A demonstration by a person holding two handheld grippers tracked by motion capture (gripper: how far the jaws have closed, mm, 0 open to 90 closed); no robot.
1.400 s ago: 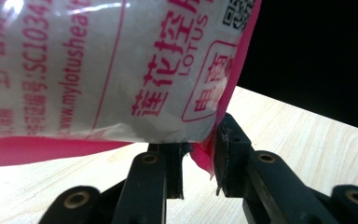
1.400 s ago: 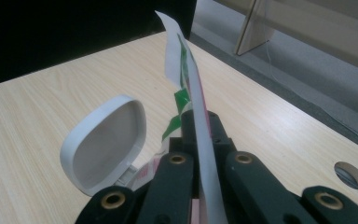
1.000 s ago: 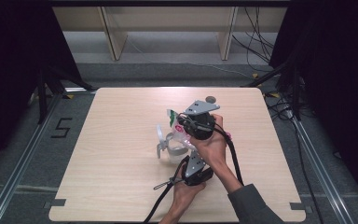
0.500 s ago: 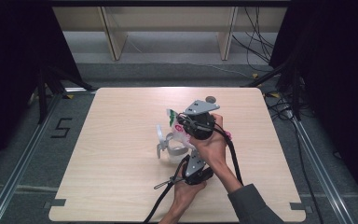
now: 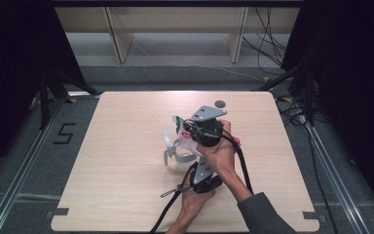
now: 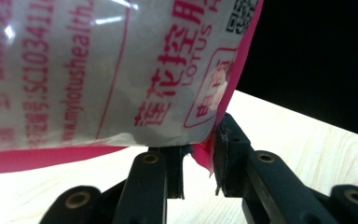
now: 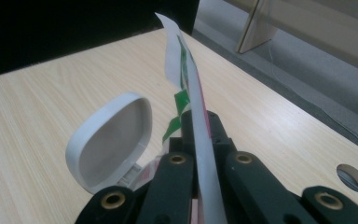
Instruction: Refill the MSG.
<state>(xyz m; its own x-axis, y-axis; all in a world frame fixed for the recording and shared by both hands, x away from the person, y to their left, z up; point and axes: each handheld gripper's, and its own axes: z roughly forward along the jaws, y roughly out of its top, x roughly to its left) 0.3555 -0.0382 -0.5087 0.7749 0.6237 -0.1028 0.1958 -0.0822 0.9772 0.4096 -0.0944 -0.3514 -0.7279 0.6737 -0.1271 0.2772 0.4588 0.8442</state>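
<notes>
A white packet (image 6: 98, 70) with red print and a pink edge hangs over the middle of the wooden table (image 5: 126, 195). Its lower pink corner sits between the jaws of my left gripper (image 6: 199, 163), which is shut on it. My right gripper (image 7: 198, 121) is shut on the packet's thin top edge (image 7: 186, 79), seen edge-on with green print. In the high view the left gripper (image 5: 198, 155) points up from below and the right gripper (image 5: 186, 129) comes in from the right. Just left of them a white container (image 5: 177, 153) stands with its flip lid (image 7: 109, 144) open.
A round hole (image 5: 219, 103) lies in the tabletop near the far edge. Wooden shelf legs (image 5: 119, 41) stand on the floor beyond the table, with cables at the right. Black cables trail from both grippers toward the near edge.
</notes>
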